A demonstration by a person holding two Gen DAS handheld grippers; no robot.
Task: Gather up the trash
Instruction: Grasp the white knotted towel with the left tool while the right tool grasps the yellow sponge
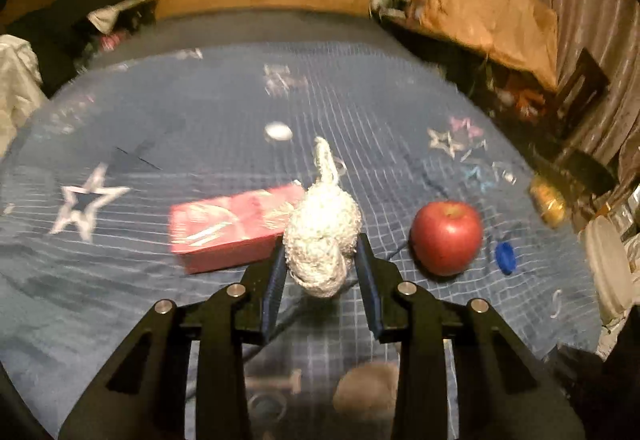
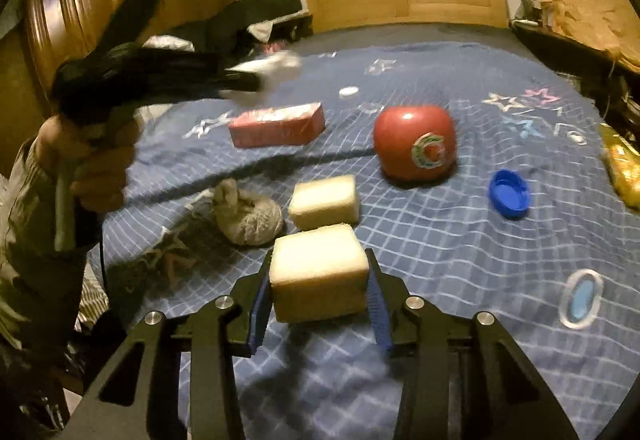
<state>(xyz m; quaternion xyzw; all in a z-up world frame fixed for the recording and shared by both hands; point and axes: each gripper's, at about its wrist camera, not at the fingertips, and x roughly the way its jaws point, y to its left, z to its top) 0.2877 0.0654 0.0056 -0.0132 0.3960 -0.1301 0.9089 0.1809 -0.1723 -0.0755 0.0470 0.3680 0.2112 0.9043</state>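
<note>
A: Where was the trash?
B: The left gripper was clamped on a crumpled foil ball, lifted above the blue bedspread.
A: And the right?
B: The right gripper squeezed a pale foam block; a second block, an apple and a blue cap lay beyond.

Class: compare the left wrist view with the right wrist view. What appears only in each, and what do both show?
Only the left wrist view shows the left tool closed on a foil ball. Only the right wrist view shows the right tool gripping a foam block, plus a second block. Both show the apple, pink box and blue cap.
</note>
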